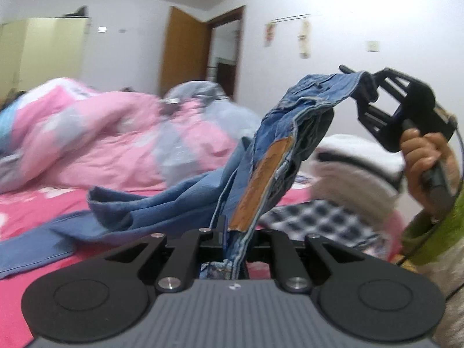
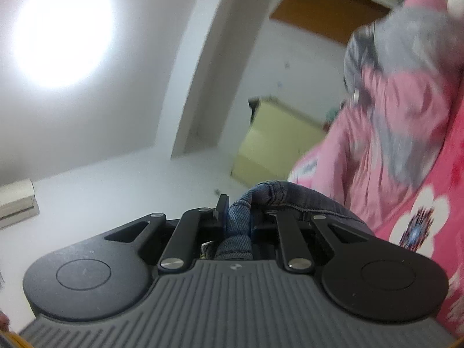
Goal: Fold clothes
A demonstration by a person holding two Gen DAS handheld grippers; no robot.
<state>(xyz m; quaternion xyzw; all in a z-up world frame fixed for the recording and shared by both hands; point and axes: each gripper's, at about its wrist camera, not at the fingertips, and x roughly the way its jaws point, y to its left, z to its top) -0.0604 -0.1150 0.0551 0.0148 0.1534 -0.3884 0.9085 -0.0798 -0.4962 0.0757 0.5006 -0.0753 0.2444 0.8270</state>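
I find the jeans [image 1: 278, 156] lifted off the bed [image 1: 34, 211] by the waistband, legs trailing toward nine o'clock. My left gripper [image 1: 233, 240] is clamped on one waistband end; my right gripper [image 1: 368, 87], at two o'clock, pinches the other. Judgement: pick-up stage, fold not begun. The next move calls for drawing the band taut and shaking the legs straight. Obstructions: pink quilt [image 1: 116, 139] at ten o'clock, stacked laundry [image 1: 348, 174] and checked cloth [image 1: 319, 220] at three.
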